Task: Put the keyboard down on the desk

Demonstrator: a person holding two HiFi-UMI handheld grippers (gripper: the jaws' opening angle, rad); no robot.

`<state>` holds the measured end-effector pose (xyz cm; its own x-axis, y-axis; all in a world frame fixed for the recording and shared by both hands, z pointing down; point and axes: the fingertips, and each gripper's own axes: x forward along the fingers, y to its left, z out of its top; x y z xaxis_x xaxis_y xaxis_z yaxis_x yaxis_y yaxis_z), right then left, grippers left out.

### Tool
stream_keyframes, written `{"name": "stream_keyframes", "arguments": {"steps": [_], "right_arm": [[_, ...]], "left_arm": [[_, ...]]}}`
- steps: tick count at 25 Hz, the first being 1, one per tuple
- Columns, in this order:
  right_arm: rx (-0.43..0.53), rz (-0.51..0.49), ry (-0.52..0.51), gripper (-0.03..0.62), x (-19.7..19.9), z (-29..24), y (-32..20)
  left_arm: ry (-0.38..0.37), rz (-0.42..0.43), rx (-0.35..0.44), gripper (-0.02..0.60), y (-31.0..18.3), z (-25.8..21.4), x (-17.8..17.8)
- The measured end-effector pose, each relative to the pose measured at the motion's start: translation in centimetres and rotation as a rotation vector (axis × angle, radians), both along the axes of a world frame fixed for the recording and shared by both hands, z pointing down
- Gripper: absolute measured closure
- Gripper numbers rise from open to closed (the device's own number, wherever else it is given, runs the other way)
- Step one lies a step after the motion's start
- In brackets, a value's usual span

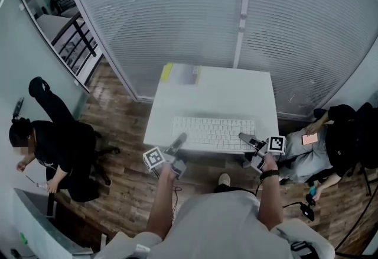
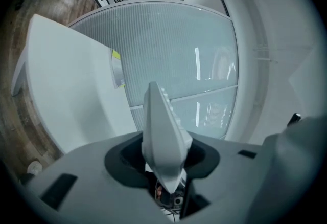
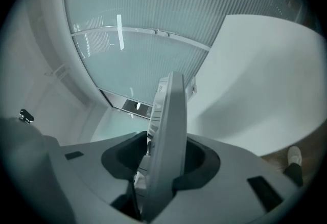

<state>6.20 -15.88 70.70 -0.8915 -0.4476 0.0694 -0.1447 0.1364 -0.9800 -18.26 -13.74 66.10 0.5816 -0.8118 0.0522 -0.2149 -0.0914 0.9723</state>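
White keyboard (image 1: 212, 133) sits flat, keys up, over near part of worktop (image 1: 227, 95). Long axis runs L–R, parallel w/ front edge. L gripper (image 1: 179, 141) fingers clamp its left end, R gripper (image 1: 245, 138) fingers its right end, both part-open round the thin edge. Can't tell if it touches the worktop.

office: white desk (image 1: 236, 93), glass partitions (image 1: 177, 15)

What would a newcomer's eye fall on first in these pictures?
First, the white keyboard, gripped at its ends by the left gripper and the right gripper, over the near part of the white desk. Then the ribbed glass wall behind the desk, with a seated person on the left and a seated person on the right.
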Motion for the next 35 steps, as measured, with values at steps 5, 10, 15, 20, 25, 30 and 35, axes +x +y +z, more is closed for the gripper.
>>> {"name": "stream_keyframes", "arguments": {"steps": [5, 10, 15, 20, 25, 30, 35], "right_arm": [[0.048, 0.015, 0.048, 0.422, 1.2, -1.1, -0.9], [0.104, 0.009, 0.105, 0.414, 0.6, -1.7, -0.6], [0.209, -0.011, 0.122, 0.407, 0.6, -2.3, -1.1], [0.164, -0.034, 0.122, 0.401, 0.1, -2.0, -1.0], [0.166, -0.035, 0.17, 0.393, -0.2, -1.6, -0.9], [0.155, -0.001, 0.186, 0.391, 0.0, -2.9, -0.5], [0.156, 0.036, 0.194, 0.391, 0.0, -3.6, 0.0]], "left_arm": [[-0.004, 0.002, 0.029, 0.439, -0.8, -0.7, 0.7], [-0.022, 0.016, 0.069, 0.433, -0.6, -0.7, 0.6], [-0.075, 0.038, 0.093, 0.432, -0.7, -0.7, 0.9], [-0.133, 0.043, 0.053, 0.428, -0.5, 0.8, 0.7], [-0.116, 0.054, 0.023, 0.428, -0.6, 2.0, 0.8], [-0.084, 0.076, 0.012, 0.428, -0.8, 1.0, 0.9], [-0.074, 0.081, 0.024, 0.428, -1.0, 0.2, 0.7]]}}
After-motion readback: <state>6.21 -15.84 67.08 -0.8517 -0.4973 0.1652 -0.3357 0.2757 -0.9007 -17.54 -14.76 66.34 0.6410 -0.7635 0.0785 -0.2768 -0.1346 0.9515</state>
